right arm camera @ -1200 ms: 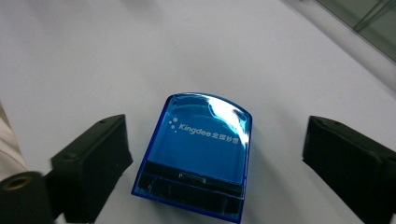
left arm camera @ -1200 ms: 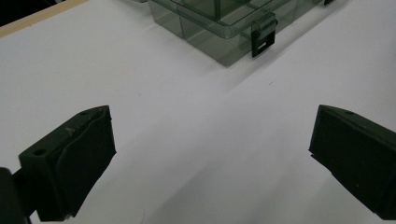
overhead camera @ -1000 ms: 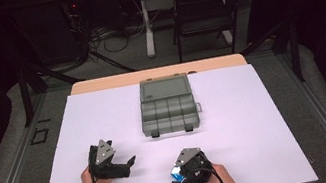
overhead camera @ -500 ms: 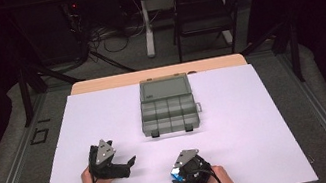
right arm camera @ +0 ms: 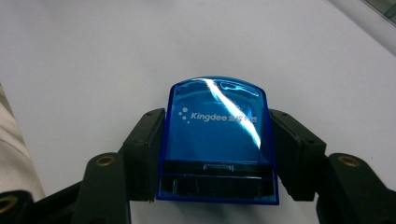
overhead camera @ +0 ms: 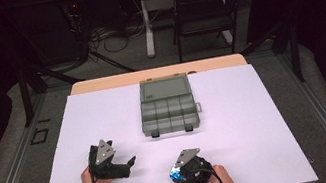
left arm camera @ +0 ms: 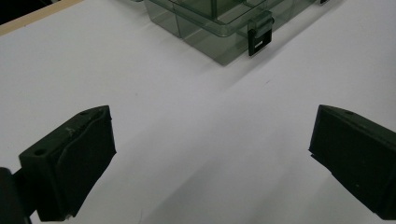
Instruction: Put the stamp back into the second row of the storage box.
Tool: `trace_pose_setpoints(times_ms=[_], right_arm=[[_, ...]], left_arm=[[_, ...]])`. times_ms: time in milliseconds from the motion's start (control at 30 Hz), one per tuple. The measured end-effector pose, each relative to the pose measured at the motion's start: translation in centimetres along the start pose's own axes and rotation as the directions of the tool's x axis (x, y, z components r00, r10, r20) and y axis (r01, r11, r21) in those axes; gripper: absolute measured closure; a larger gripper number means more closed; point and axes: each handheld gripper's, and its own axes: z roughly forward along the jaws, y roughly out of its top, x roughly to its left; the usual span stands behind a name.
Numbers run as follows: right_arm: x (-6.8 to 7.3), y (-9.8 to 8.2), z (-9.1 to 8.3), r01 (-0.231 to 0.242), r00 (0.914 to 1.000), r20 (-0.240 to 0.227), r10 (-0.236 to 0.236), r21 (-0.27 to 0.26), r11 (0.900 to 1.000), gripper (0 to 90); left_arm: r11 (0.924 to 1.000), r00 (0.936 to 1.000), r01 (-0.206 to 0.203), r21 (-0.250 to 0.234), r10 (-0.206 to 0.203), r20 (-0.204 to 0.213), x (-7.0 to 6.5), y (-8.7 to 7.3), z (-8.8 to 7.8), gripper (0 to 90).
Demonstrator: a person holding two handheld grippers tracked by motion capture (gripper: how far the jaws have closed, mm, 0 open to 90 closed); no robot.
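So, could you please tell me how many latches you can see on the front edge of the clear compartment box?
2. The left latch and the right latch sit on the near edge of the compartment box, mid-table. None looks hidden.

The translucent blue box (right arm camera: 217,140) carries white "Kingdee" lettering and a black strip at its base. The compartment case (overhead camera: 168,105) is smoky grey-green. A white sheet (overhead camera: 257,120) covers the tan bench (overhead camera: 99,84).

You're looking at "Kingdee" in white letters on the blue case (right arm camera: 217,140), with a small dot logo before it. The characters after it are too small to read.
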Motion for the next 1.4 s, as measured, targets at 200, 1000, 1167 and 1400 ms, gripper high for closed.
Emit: trace_pose_setpoints(times_ms=[200,1000,1167,1400], right_arm=[[-0.2,0.0,-0.3,0.005,1.0,0.005,-0.005,-0.009,1.0,40.6],[-1.9,-0.2,-1.2,0.013,0.9995,0.028,-0.012,-0.026,1.0,40.7],[-2.3,-0.2,-1.3,0.016,0.9994,0.031,-0.015,-0.027,1.0,40.7],[-2.8,-0.3,-1.5,0.016,0.9993,0.036,-0.014,-0.036,0.999,40.8]], left_arm=[[1.0,0.9999,0.001,-0.006,-0.001,0.012,-0.1,0.0,0.0,0.1],[0.9999,0.9997,0.004,-0.009,-0.004,0.024,-0.2,0.0,0.1,0.1],[1.0,0.9997,0.004,-0.008,-0.003,0.026,-0.2,0.0,0.1,0.1],[1.0,0.9996,0.004,-0.008,-0.004,0.027,-0.2,0.0,0.1,0.1]])
